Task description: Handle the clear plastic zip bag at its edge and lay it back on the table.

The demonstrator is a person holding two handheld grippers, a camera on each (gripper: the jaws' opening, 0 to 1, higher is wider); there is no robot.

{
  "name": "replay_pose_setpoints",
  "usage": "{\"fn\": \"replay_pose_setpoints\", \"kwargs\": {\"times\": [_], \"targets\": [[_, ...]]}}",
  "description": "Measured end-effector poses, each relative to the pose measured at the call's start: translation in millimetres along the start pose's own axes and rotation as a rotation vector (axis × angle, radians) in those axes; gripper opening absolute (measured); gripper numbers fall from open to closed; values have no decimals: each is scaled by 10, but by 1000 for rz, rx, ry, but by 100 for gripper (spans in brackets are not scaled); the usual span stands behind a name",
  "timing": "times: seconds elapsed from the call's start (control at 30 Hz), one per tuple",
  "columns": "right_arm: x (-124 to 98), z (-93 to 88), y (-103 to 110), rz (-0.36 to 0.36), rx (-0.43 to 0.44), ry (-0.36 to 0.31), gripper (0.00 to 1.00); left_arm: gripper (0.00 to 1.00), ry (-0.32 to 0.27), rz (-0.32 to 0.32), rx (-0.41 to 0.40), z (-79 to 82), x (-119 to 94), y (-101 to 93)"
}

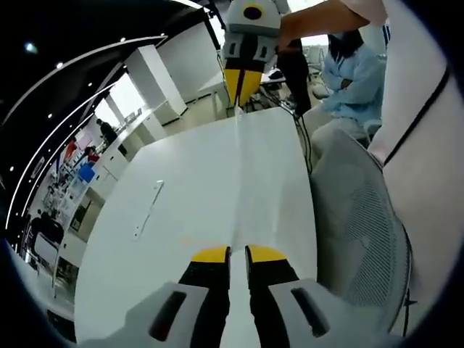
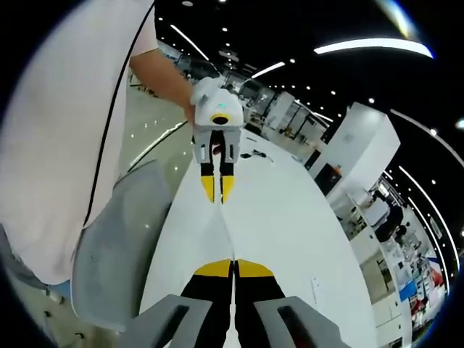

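Left gripper view: your left gripper pinches the clear zip bag, barely visible, stretched edge-on over the white table to your right gripper, also clamped on it. A grey chair sits at the table's right edge.

Right gripper view: same bag taut between right gripper and left gripper.

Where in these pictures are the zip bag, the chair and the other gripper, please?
zip bag (image 1: 239, 181), left gripper view, its stretched edge.
chair (image 1: 355, 225), left gripper view, its mesh back.
right gripper (image 1: 241, 87), left gripper view, its yellow jaw tips.
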State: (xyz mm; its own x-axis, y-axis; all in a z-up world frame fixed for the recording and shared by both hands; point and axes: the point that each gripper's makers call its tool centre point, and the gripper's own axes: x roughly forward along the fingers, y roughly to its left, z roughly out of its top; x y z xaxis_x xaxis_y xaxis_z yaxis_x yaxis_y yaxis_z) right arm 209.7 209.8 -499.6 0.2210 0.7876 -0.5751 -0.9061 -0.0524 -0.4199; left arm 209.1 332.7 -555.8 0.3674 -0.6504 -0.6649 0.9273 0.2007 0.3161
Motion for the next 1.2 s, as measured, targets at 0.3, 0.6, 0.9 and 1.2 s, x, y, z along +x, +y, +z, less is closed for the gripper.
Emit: {"fn": "replay_pose_setpoints", "kwargs": {"times": [0.3, 0.6, 0.9, 1.2], "targets": [[2, -4, 21, 7, 0, 5, 0, 3, 23, -46, 12, 34, 40, -42], [4, 0, 16, 7, -1, 7, 0, 0, 60, -88, 10, 25, 91, -113], [20, -15, 30, 18, -5, 16, 0, 0, 102, -132, -27, -4, 106, -204], [32, -46, 37, 23, -5, 28, 0, 0, 142, -150, -51, -13, 119, -258]]}}
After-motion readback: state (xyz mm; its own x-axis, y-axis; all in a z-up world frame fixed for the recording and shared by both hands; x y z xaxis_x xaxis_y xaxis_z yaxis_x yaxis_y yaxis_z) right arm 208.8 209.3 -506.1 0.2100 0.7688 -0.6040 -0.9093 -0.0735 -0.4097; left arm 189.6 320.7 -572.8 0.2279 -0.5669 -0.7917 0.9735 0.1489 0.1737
